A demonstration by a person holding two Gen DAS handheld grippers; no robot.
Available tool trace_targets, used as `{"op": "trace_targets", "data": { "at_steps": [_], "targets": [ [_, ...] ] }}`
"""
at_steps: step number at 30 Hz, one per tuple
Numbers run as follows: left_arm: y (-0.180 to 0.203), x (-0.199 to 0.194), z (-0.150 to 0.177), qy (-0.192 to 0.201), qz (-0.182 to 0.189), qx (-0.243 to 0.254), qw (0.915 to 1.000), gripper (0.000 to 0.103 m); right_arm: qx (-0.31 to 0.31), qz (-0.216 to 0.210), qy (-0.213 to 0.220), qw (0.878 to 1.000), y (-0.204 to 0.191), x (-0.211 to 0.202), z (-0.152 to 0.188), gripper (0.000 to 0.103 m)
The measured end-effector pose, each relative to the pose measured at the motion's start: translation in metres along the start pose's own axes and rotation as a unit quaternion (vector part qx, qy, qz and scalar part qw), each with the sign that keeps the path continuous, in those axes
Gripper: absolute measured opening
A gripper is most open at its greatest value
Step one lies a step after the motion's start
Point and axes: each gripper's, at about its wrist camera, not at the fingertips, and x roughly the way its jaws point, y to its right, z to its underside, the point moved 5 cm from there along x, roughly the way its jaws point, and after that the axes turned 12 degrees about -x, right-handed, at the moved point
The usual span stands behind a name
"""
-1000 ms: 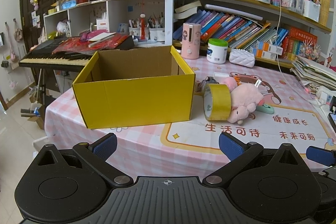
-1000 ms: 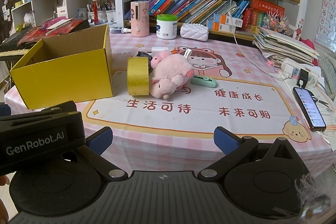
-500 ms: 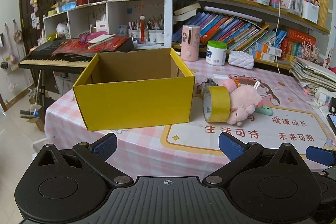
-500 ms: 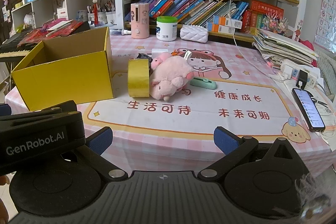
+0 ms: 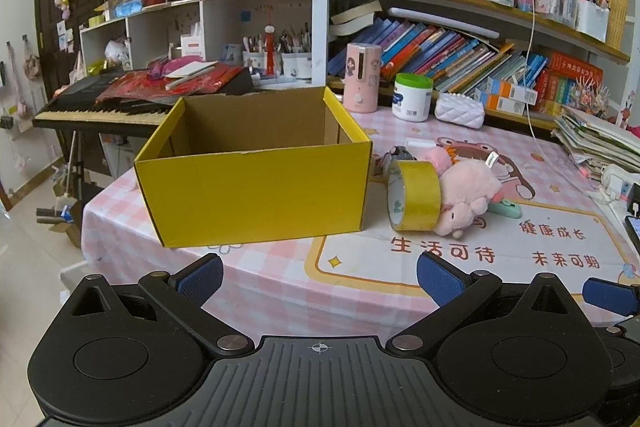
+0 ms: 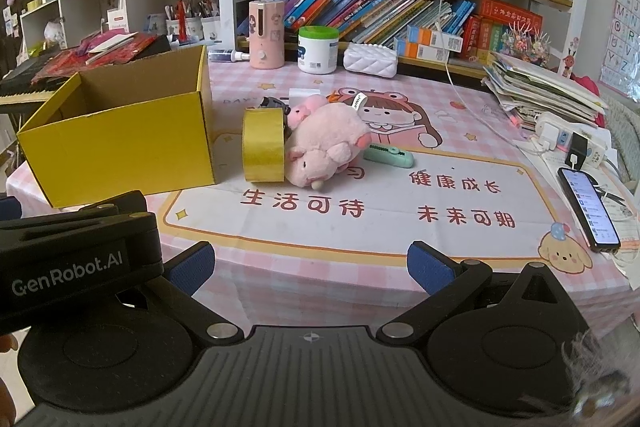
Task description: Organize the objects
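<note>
The yellow box [image 5: 256,187] sits open-topped, probably to take the tape roll [image 6: 263,145] and pink pig [image 6: 324,143] beside it. Both grippers, left gripper [image 5: 319,273] and right gripper [image 6: 310,263], wait near the table edge, jaws apart and holding nothing.

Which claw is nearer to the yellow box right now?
Left. The left claw hangs open at the table edge, facing the yellow box head-on. The right claw, also open, sits further right, facing the tape roll.
</note>
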Motion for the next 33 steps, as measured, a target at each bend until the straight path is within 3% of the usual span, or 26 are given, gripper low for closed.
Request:
{"op": "trace_targets", "data": {
  "at_steps": [21, 33],
  "targets": [
    [0.027, 0.041, -0.008, -0.021, -0.012, -0.005, 0.9997, 0.103, -0.016, -0.017, -0.023, 0.999, 0.024, 0.047, -0.017, 0.103],
    [0.046, 0.061, -0.021, 0.001, -0.021, -0.013, 0.9997, 0.103, -0.009, -0.026, -0.027, 0.999, 0.057, 0.078, -0.033, 0.103]
  ]
}}
